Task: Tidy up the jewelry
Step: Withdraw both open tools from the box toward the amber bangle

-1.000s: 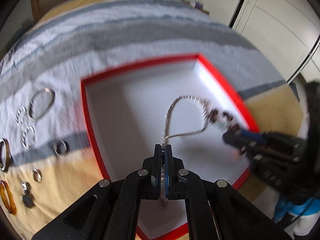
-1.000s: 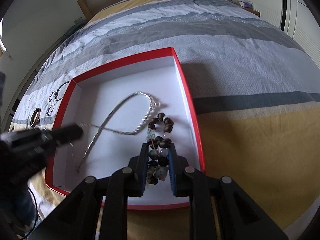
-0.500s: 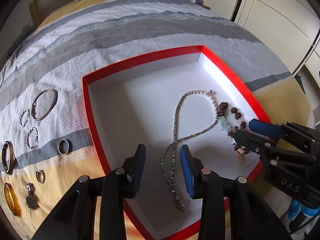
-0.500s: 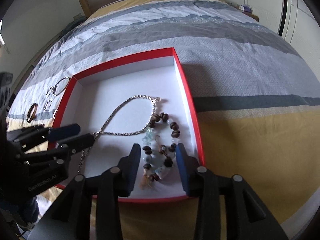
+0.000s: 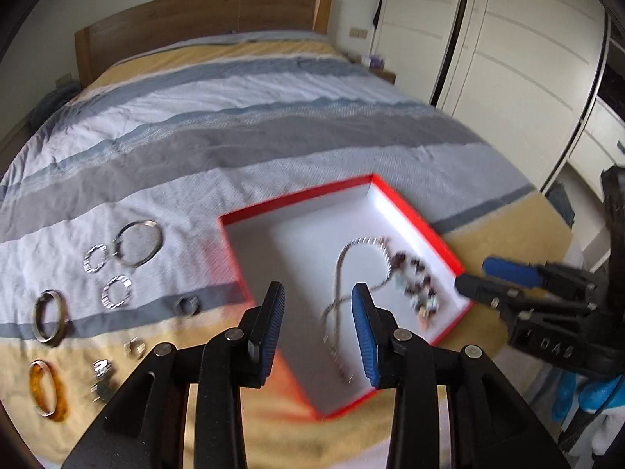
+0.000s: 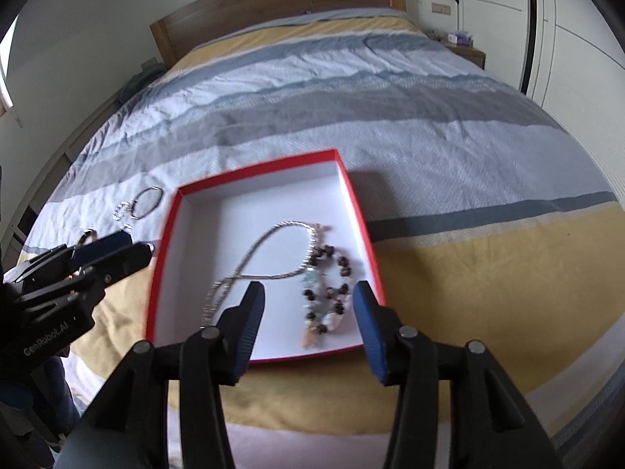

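Bed cover (image 6: 429, 148): woven, crinkled fabric in wavy bands of white, grey, blue and mustard yellow; it carries everything listed.
Headboard (image 6: 281, 4): flat wooden panel at the far edge of the bed.
Box (image 6: 353, 211): shallow, rectangular card tray with red rim and matte white interior; sits on the cover near its front edge, straddling the white and yellow bands.
Chain necklace (image 6: 269, 258): fine silver links, laid in a crossed loop on the box floor, tail trailing toward the box's front left corner.
Beaded bracelet (image 6: 332, 293): round dark brown beads mixed with pale translucent ones, heaped against the box's right wall, touching the chain's loop.
Left gripper (image 5: 316, 328): black frame, ribbed blue pads; jaws spread wide, holding nothing, raised above the box's left front part.
Right gripper (image 6: 306, 324): same build; jaws spread wide, nothing held, raised over the box's front edge.
Large ring bangle (image 5: 137, 243): thin polished metal hoop on the cover left of the box.
Twisted hoops (image 5: 116, 291): two small ribbed silver circles just beside the bangle.
Dark bangle (image 5: 49, 314): broad metallic band, near the cover's left edge.
Amber bangle (image 5: 47, 391): glossy orange translucent band at the front left.
Small rings (image 5: 187, 305): blurred; detail cannot be told.
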Available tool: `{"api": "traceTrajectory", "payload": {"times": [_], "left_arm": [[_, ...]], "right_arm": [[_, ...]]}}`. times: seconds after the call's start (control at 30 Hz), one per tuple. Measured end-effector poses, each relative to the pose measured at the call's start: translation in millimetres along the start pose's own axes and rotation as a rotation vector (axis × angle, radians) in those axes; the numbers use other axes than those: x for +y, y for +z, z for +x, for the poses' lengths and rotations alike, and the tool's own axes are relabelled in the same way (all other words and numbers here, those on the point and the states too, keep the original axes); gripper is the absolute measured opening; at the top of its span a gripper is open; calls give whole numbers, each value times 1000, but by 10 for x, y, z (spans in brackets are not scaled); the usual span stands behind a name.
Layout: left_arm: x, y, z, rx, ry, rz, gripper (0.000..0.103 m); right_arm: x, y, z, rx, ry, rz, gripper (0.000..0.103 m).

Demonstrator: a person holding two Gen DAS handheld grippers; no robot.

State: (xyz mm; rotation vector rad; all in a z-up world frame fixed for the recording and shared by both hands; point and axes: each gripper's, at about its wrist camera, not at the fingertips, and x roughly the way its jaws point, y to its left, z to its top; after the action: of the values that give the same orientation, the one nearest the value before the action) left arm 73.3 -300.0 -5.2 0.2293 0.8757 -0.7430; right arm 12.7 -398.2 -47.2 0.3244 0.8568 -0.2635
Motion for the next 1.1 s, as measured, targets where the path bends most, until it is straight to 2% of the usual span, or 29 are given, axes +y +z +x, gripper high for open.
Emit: {"api": "traceTrajectory", "payload": {"times": [0.17, 0.43, 0.5, 0.83, 1.1], "left_arm": [[224, -145, -388, -37, 43, -18, 39], [674, -432, -985, -95, 112, -66, 61], [807, -509, -1104, -102, 136, -78, 71], [1490, -931, -1485, -107, 217, -182, 73], [1894, -1217, -1645, -103, 274, -233, 74]], "right_arm": [[355, -43, -220, -28, 14, -17, 46], [946, -152, -511, -62, 31, -54, 46], [1049, -175, -562, -68, 36, -54, 46], [1640, -261, -786, -93, 56, -118, 46], [1893, -346, -785, -81, 73, -155, 46]]}}
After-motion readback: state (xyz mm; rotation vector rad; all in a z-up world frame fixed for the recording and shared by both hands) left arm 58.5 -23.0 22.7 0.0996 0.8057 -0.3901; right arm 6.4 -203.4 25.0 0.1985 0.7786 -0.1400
